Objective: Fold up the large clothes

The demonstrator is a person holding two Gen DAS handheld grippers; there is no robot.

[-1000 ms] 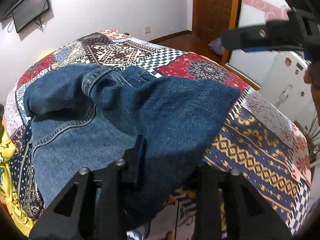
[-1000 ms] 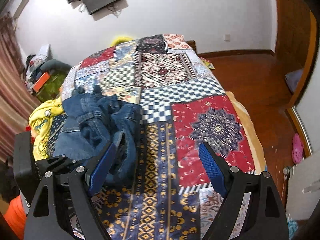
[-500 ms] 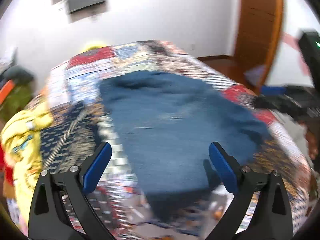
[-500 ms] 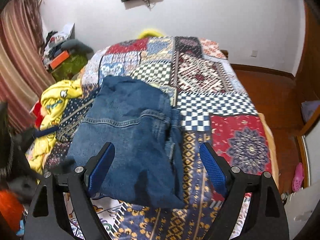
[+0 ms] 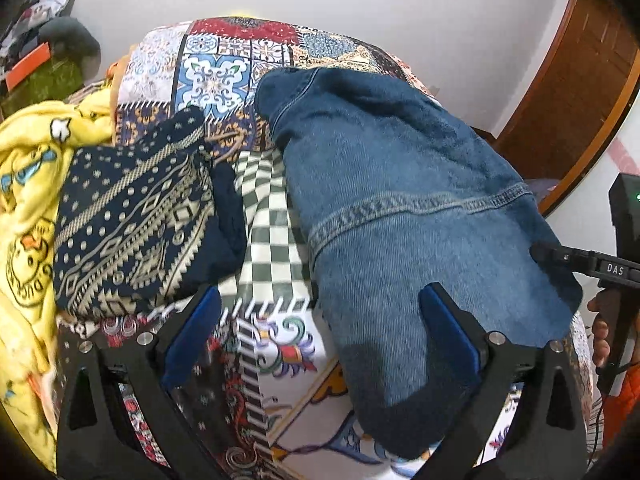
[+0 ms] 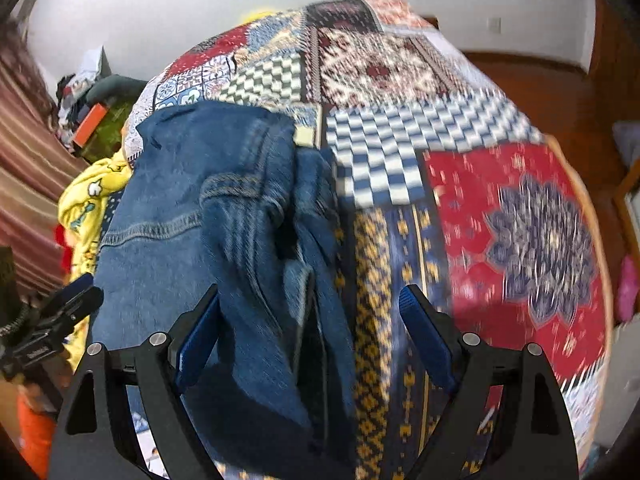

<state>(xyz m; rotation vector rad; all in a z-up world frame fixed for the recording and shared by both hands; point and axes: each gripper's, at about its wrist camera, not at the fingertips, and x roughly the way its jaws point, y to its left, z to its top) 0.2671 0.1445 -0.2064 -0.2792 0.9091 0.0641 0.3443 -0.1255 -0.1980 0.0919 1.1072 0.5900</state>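
The denim garment (image 5: 404, 216) lay folded on the bed (image 6: 500, 220), its near end overhanging the edge. Both the left gripper (image 5: 320, 332) and right gripper (image 6: 308, 332) were held open, empty. The loosely stacked right-side layers could be dragged askew if snagged.

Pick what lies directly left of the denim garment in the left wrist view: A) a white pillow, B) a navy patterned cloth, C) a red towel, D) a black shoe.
B: the navy patterned cloth lies on the bedspread left of the denim garment, with yellow clothing beyond it.
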